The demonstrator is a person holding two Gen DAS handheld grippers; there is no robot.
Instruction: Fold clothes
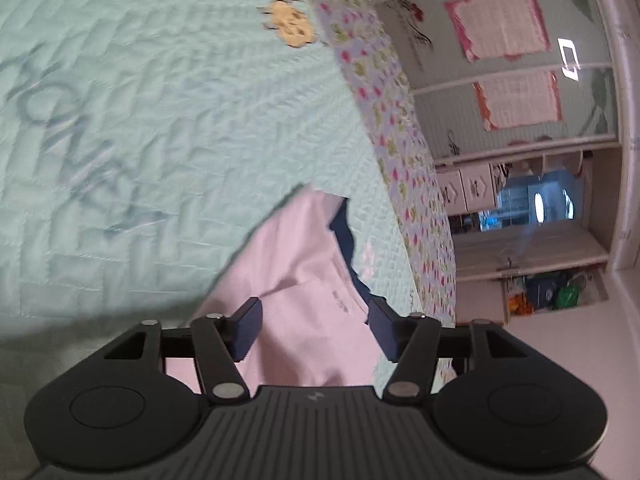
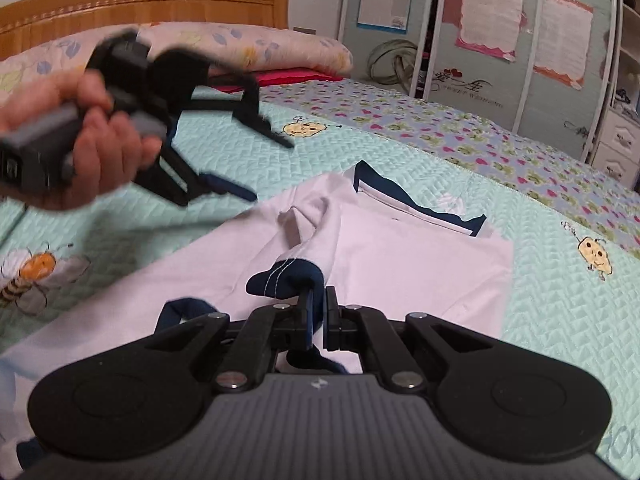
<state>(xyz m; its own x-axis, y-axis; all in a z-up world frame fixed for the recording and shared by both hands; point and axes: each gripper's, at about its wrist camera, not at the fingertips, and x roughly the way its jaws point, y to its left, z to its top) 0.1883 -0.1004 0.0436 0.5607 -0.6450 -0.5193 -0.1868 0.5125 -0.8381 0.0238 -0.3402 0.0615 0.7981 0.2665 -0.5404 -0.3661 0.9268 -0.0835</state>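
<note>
A white shirt [image 2: 400,264] with navy collar [image 2: 404,196] lies partly folded on the mint quilted bed [image 2: 560,304]. My right gripper [image 2: 320,297] is shut on the shirt's navy sleeve cuff [image 2: 280,278], lifted a little above the body of the shirt. A hand [image 2: 92,160] holds my left gripper [image 2: 271,171] above the bed left of the collar, its jaws wide apart and blurred by motion. In the left wrist view the left gripper [image 1: 316,320] is open over the shirt [image 1: 296,264], nothing between its fingers [image 1: 246,328]; navy trim [image 1: 346,236] shows at the shirt's edge.
Pillows [image 2: 256,48] and a wooden headboard [image 2: 152,0] are at the far end of the bed. A heart-patterned sheet [image 2: 460,128] borders the quilt. Wardrobe doors with posters [image 2: 488,16], drawers [image 2: 620,144] and open shelves [image 1: 532,248] stand past the bed's edge.
</note>
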